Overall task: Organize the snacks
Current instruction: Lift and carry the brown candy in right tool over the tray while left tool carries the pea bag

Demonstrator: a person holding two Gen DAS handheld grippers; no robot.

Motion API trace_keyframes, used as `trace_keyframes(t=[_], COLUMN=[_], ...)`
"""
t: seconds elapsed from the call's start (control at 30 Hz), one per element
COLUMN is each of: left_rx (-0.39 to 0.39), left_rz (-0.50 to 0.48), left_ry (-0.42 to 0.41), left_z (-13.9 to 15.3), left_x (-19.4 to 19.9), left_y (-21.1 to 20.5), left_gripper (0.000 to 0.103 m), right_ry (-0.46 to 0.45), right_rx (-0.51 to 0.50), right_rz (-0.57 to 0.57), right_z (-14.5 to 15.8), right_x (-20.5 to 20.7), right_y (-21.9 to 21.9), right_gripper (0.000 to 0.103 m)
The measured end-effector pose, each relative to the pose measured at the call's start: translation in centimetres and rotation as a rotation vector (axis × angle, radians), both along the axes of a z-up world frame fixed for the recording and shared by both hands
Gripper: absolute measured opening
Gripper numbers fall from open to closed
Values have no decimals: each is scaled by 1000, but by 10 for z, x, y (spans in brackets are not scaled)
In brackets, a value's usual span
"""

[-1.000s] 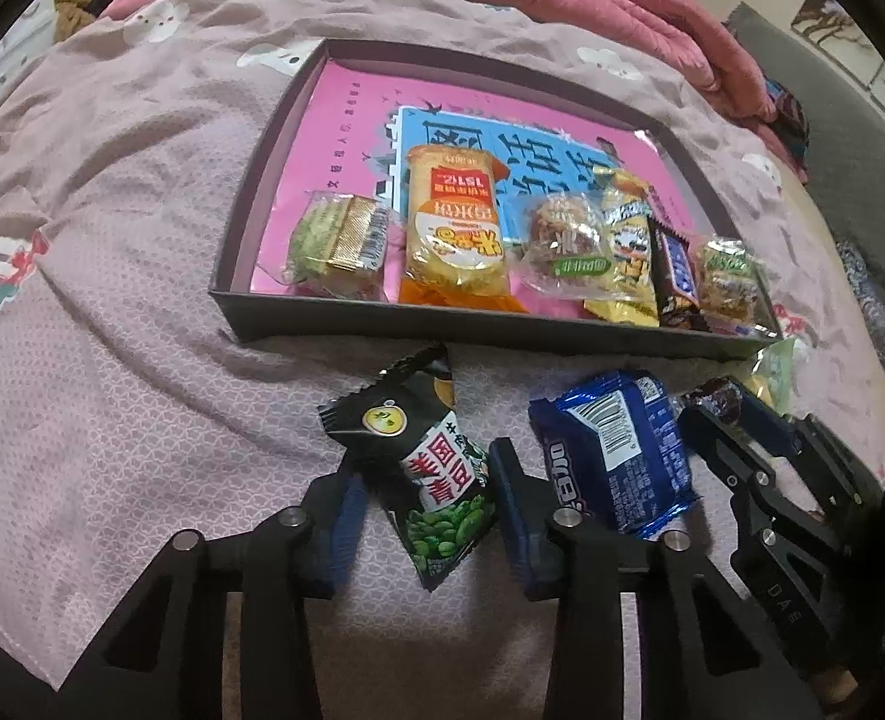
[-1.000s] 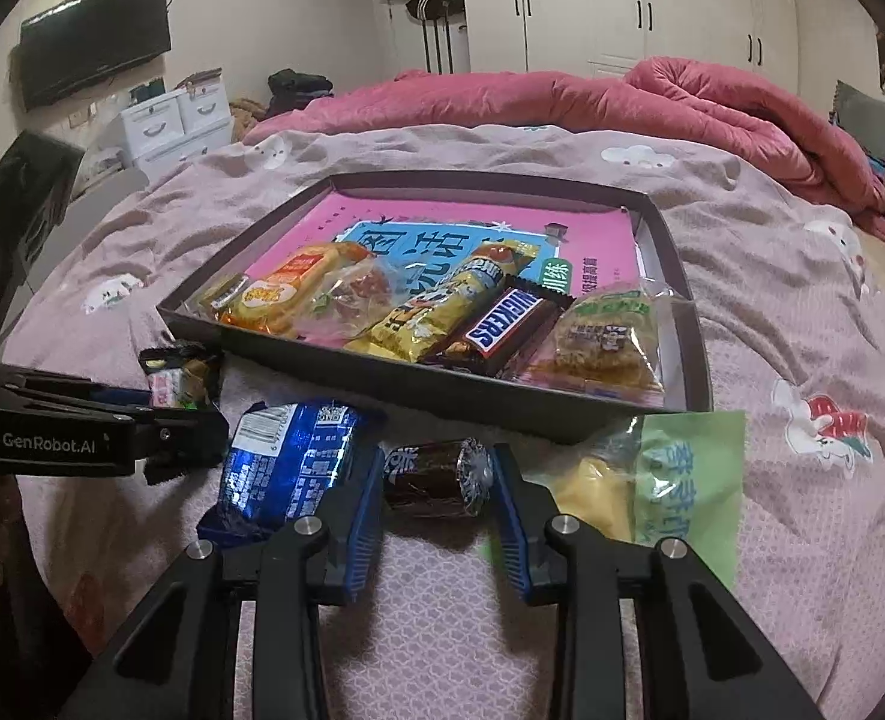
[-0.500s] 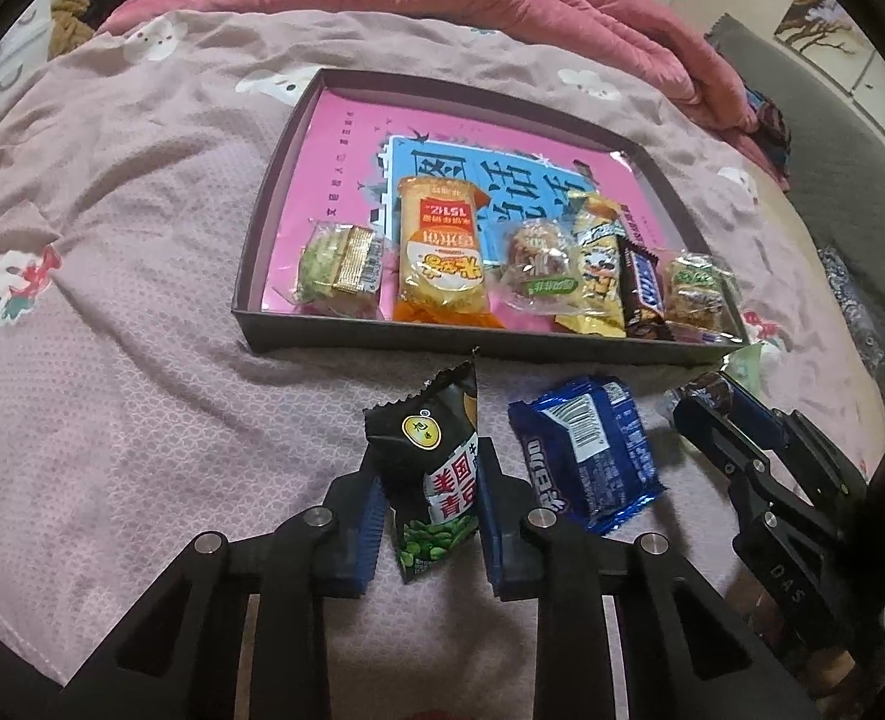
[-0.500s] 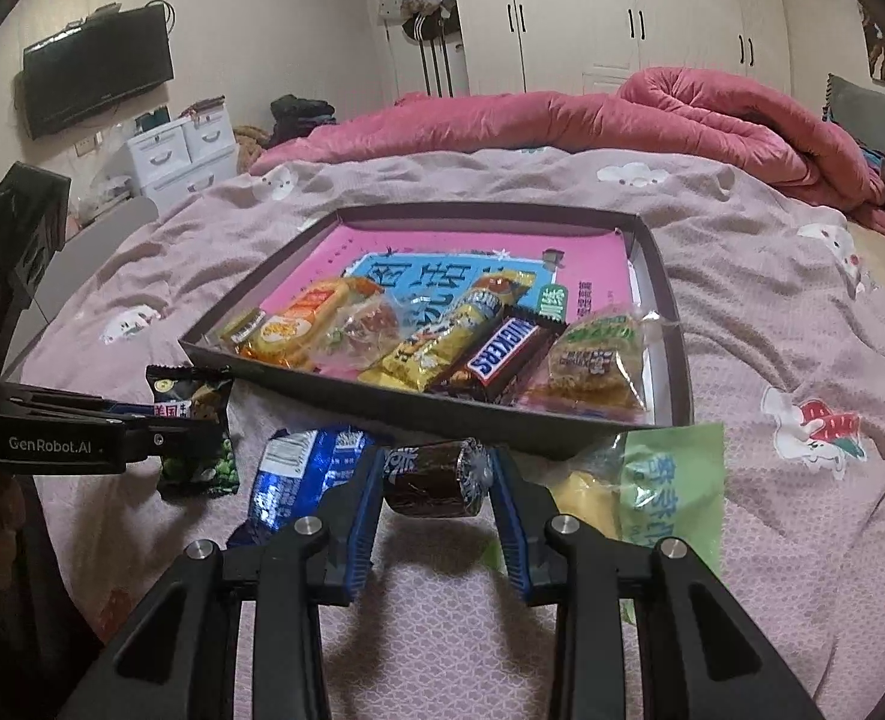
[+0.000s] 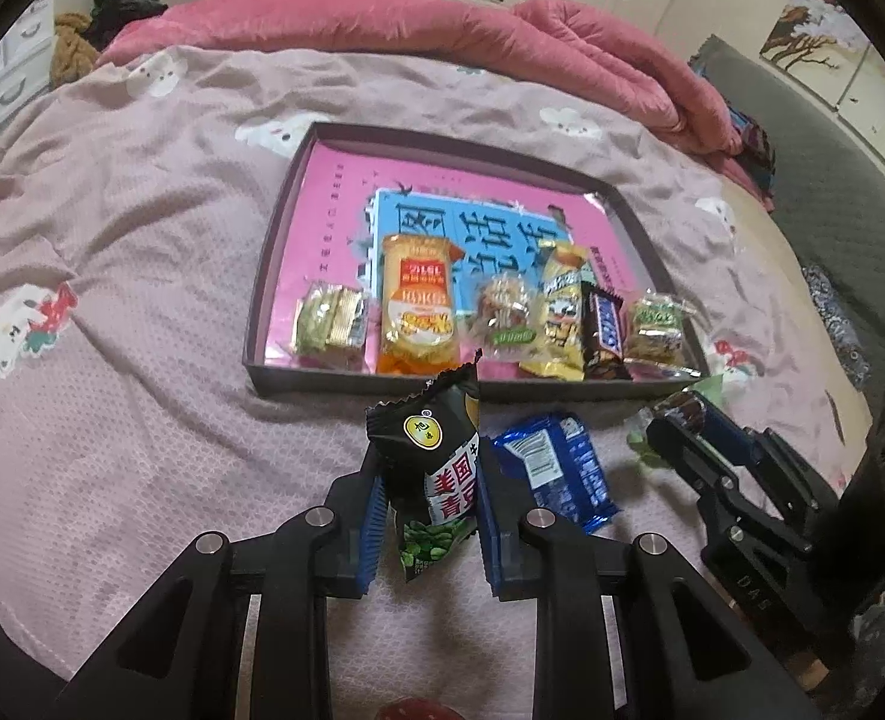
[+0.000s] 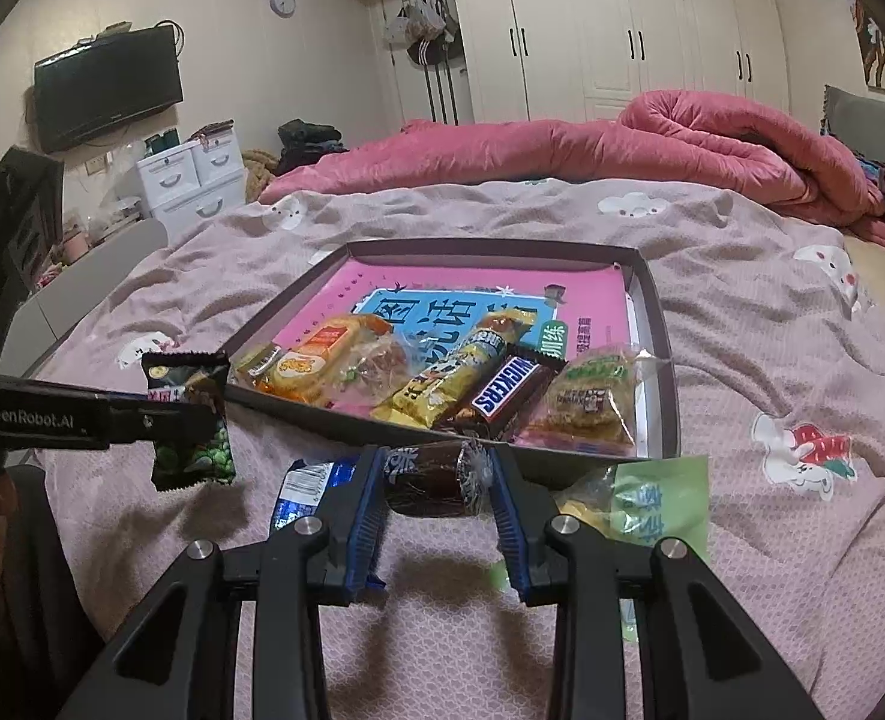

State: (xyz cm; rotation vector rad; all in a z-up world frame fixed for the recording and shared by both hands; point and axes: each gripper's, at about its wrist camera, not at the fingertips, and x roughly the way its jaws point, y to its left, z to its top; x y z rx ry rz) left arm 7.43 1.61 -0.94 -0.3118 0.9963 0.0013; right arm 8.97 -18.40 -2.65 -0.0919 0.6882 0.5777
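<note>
The green-pea packet (image 5: 439,474) stands upright between the blue pads of the left gripper (image 5: 427,501), long axis vertical, crimped top toward the snack tray (image 5: 250,324); the jaws are clamped on its middle. A second ago they stood apart around it as it lay on the bedspread (image 5: 112,360); now it hangs clear. The right gripper (image 6: 436,483) pinches a dark wrapped candy (image 6: 433,477) crosswise, as before, beside the blue biscuit pack (image 5: 553,468).
</note>
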Motion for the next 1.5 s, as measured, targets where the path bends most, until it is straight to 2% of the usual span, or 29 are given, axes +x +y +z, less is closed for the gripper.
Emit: trace_keyframes(t=[0.33,0.77,1.1,1.5], left_rx=[2,5,26,16], left_rz=[23,17,-8,-34], left_ry=[-31,-75,-83,-76], left_z=[16,32,26,10], left_x=[6,34,54,69], left_y=[2,-11,-21,-27], left_gripper=[27,27,27,27], right_ry=[-17,-74,-73,-41], right_rx=[36,37,30,20], right_rz=[-8,-52,-73,-98], right_z=[8,18,16,5], right_x=[4,12,19,30], right_y=[-6,-15,-17,-17], right_gripper=[36,36,36,36])
